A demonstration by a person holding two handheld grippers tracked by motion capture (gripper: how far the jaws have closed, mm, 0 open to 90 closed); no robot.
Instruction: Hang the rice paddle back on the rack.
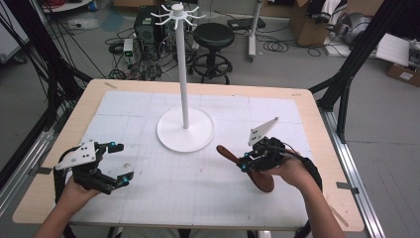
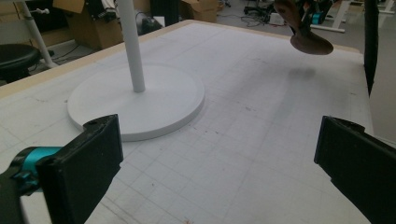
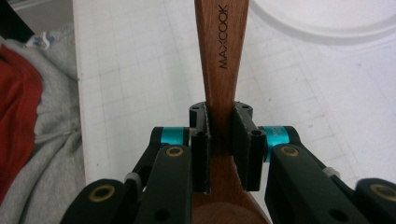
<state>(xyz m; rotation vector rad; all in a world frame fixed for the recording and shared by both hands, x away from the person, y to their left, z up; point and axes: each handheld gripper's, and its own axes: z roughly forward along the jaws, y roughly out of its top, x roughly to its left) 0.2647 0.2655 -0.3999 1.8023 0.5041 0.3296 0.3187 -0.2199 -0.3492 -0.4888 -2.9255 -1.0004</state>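
Note:
A brown wooden spoon (image 1: 257,174) is lifted off the white mat at the right, with my right gripper (image 1: 246,163) shut on its neck. In the right gripper view the pads (image 3: 201,154) squeeze the spoon (image 3: 223,56), whose handle marked MAXCOOK runs away from me. The spoon's bowl (image 2: 310,44) also hangs above the mat at the top right of the left gripper view. A white rack stand (image 1: 184,74) with hooked arms on top rises from a round base (image 1: 173,134) at the mat's middle. My left gripper (image 1: 123,162) rests open at the left, nothing between its fingers (image 2: 81,170).
The wooden table's edge (image 1: 59,148) borders the gridded mat (image 1: 198,188). Behind the table are a black stool (image 1: 214,37), cables and cardboard boxes. Black frame legs (image 1: 346,74) stand at the right. A grey and red garment (image 3: 32,130) lies below the table's edge in the right gripper view.

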